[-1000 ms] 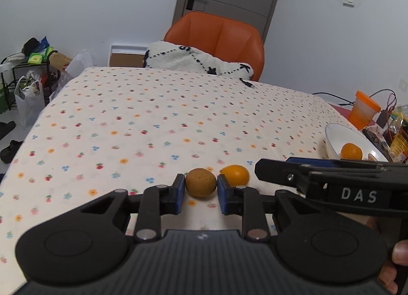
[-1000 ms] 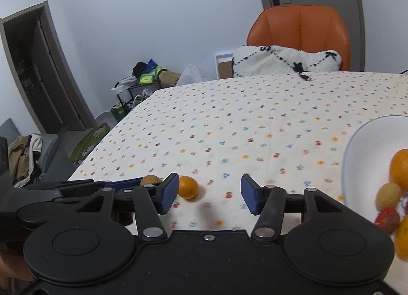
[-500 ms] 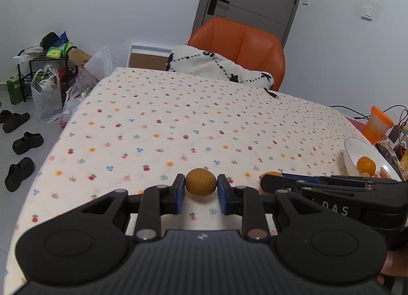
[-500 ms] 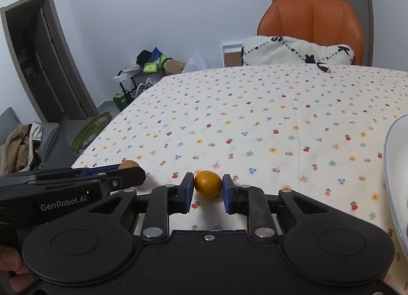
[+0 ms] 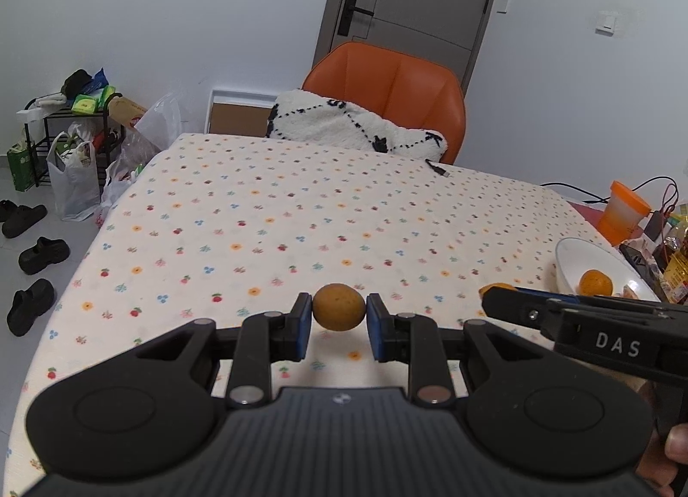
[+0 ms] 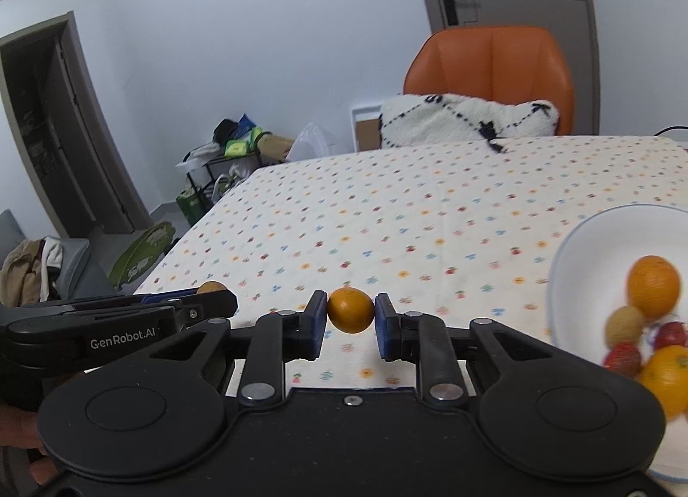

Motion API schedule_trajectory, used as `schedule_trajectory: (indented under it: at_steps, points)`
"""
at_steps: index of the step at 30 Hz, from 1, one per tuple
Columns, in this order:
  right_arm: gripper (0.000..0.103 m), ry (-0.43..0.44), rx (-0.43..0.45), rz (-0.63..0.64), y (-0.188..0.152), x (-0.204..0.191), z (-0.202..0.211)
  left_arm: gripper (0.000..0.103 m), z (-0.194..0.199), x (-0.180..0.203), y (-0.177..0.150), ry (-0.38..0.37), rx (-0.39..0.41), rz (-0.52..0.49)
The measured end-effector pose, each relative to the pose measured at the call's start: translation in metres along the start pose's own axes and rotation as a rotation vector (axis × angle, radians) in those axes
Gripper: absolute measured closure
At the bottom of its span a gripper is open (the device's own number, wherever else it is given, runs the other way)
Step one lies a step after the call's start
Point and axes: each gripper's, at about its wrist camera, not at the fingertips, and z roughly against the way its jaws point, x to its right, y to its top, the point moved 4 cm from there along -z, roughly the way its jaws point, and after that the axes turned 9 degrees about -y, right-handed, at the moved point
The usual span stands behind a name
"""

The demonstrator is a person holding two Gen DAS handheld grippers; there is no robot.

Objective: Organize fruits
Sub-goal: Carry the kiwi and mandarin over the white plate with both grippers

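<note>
My left gripper (image 5: pixel 339 320) is shut on a brownish-yellow round fruit (image 5: pixel 339 307), held above the flowered tablecloth. My right gripper (image 6: pixel 349 320) is shut on a small orange (image 6: pixel 350 310), also lifted off the cloth. In the right wrist view the left gripper (image 6: pixel 215 297) shows at the left with its fruit (image 6: pixel 210 286) peeking out. In the left wrist view the right gripper's fingers (image 5: pixel 507 303) reach in from the right, with a sliver of the orange (image 5: pixel 490 287) showing. A white bowl (image 6: pixel 576 247) at the right holds several fruits, among them an orange (image 6: pixel 653 286).
An orange chair (image 5: pixel 387 84) with a white patterned cushion (image 5: pixel 357 127) stands at the table's far edge. An orange cup (image 5: pixel 623 213), cables and packets crowd the far right. Bags, a rack and shoes (image 5: pixel 32 273) lie on the floor at left.
My right gripper shut on the small orange and lifted it, turning toward the bowl. My left gripper has risen with the brownish fruit still held.
</note>
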Motion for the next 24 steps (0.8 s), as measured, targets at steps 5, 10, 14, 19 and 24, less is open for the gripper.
schedule_trajectory:
  at_steps: [5,10,14,19,24]
  points:
    - [0.081,-0.020,0.029,-0.015,0.003,0.013,0.015,0.078,0.000,0.014,0.004,-0.013,0.005,-0.019]
    - [0.081,-0.039,0.056,-0.036,0.004,0.028,0.030,0.078,0.000,0.032,0.005,-0.032,0.007,-0.045]
    - [0.081,-0.053,0.070,-0.055,0.003,0.039,0.039,0.078,-0.001,0.045,0.006,-0.043,0.008,-0.061]
    - [0.081,-0.069,0.082,-0.073,0.002,0.053,0.047,0.078,-0.003,0.060,0.007,-0.055,0.006,-0.078]
    - [0.081,-0.085,0.096,-0.095,0.000,0.067,0.055,0.078,-0.006,0.074,0.007,-0.070,0.004,-0.098]
